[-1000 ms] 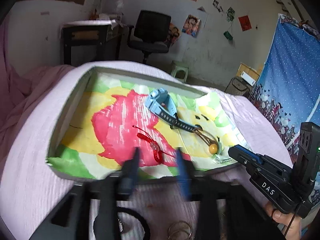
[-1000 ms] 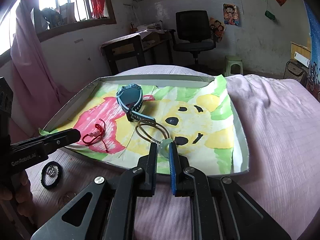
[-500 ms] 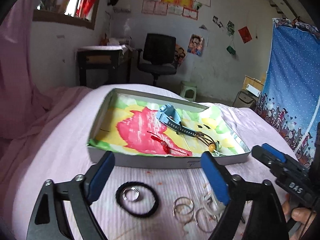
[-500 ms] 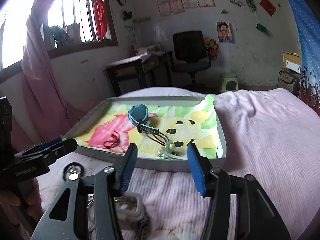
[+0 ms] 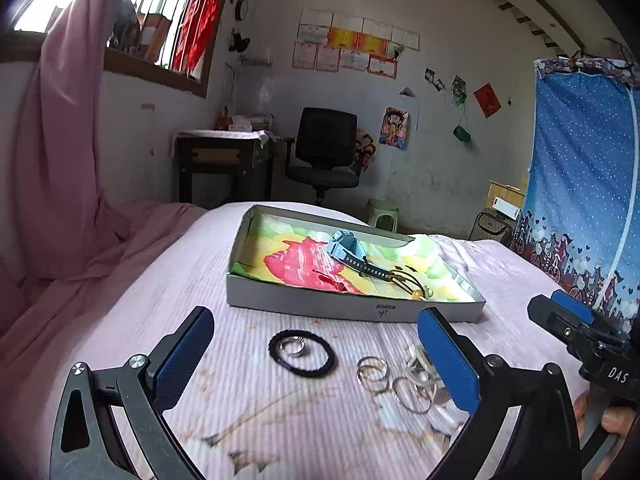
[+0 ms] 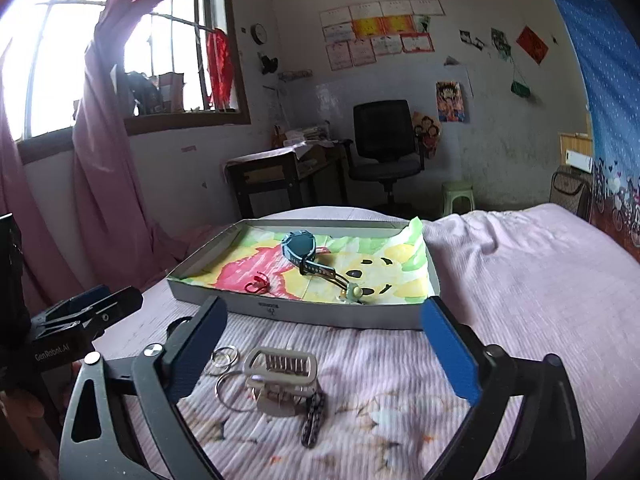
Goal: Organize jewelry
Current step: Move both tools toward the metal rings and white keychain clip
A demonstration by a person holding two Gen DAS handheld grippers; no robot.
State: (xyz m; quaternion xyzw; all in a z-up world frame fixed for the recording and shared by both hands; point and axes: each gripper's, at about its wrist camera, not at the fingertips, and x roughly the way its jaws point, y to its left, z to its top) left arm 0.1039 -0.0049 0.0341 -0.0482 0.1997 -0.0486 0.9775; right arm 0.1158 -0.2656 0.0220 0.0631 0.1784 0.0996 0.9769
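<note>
A shallow grey box [image 5: 320, 307] lined with a coloured drawing lies on the pink bed; it also shows in the right wrist view [image 6: 320, 314]. In it are a blue watch [image 5: 346, 246], a red cord [image 5: 330, 281] and a beaded loop [image 5: 412, 284]. In front of the box lie a black hair tie [image 5: 302, 354] with a ring inside, silver rings [image 5: 374, 370] and a beige hair claw [image 6: 280, 376]. My left gripper [image 5: 316, 360] is open and empty above the hair tie. My right gripper [image 6: 324, 356] is open and empty above the claw.
A dark chain [image 6: 314, 420] lies by the claw. The pink bedspread [image 6: 520, 280] spreads to the right. A pink curtain [image 5: 56, 184], a desk [image 5: 224, 164] and an office chair [image 5: 326, 152] stand beyond the bed. A blue dotted cloth [image 5: 584, 200] hangs at right.
Both grippers were nearly shut at the box's near edge, the right one at the bead. They opened wide and pulled back to the items on the bedspread.
</note>
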